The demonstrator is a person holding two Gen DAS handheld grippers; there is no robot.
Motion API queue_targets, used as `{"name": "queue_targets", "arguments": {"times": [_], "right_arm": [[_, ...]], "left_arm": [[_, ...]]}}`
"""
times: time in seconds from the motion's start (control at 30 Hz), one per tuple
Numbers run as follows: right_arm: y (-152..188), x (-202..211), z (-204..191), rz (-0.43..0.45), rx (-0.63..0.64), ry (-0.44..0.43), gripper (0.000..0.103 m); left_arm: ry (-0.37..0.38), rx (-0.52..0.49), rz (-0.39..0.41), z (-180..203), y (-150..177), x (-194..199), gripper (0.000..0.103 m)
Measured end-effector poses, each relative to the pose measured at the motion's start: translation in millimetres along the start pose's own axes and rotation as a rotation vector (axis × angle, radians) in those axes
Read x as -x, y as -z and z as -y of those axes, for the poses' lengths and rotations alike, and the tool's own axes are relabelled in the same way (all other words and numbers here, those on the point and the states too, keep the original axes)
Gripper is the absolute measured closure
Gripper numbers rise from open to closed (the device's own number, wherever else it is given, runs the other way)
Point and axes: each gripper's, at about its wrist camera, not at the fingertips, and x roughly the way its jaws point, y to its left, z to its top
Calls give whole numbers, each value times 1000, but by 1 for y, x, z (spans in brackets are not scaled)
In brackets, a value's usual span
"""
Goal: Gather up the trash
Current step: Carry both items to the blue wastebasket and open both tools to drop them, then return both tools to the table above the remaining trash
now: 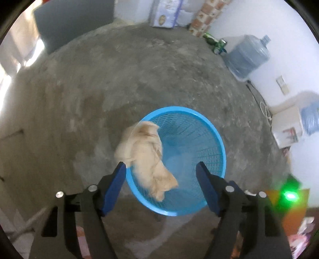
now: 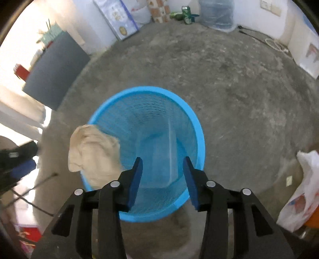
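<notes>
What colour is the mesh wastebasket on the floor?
Bright blue. The wastebasket shows best in the right wrist view, where its whole rim is visible.

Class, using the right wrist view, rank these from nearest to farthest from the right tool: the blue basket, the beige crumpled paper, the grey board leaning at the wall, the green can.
1. Blue basket: directly below the right tool.
2. Beige crumpled paper: over the basket's left rim.
3. Grey board: far left, at the wall.
4. Green can: top, against the back wall.
</notes>
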Motion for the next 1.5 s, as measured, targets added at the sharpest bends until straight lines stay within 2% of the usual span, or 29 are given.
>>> {"name": "queue_targets", "arguments": {"times": [0.07, 0.2, 0.4, 0.5, 0.63, 0.7, 0.83, 0.9, 0.97, 1.03, 1.13, 1.17, 1.33, 1.43, 1.5], "right_arm": [[1, -3, 2, -2, -10, 4, 61], [5, 18, 8, 43, -33, 0, 61], [21, 68, 20, 122, -62, -24, 61], [37, 101, 17, 148, -59, -46, 58], [56, 143, 4, 184, -24, -116, 41], [66, 166, -7, 203, 8, -158, 35], [80, 201, -40, 210, 100, -227, 32], [85, 218, -67, 209, 167, -286, 29], [91, 235, -98, 226, 250, -305, 24], [98, 247, -124, 246, 329, -324, 18], [116, 264, -177, 281, 471, -343, 8], [125, 268, -198, 296, 530, -341, 8], [168, 265, -276, 316, 700, -323, 8], [190, 260, -309, 298, 757, -334, 8], [205, 260, -332, 290, 817, -350, 8]], "left_arm": [[28, 29, 20, -6, 4, 11, 33], [38, 34, 72, -7, 10, 38, 33], [75, -47, 148, 4, 38, 98, 33], [102, -120, 196, 10, 69, 141, 31], [148, -159, 260, 1, 124, 205, 24], [139, -161, 311, -9, 152, 238, 21], [169, -184, 407, -33, 206, 293, 17], [149, -152, 438, -51, 230, 310, 17], [98, -97, 495, -75, 256, 329, 16], [-3, -39, 575, -102, 283, 345, 12], [-116, 22, 608, -144, 315, 360, 8], [-151, 59, 616, -161, 327, 365, 6], [-241, 233, 613, -231, 372, 381, 6], [-271, 355, 669, -264, 394, 392, 6], [-265, 397, 695, -277, 404, 397, 6]]}}
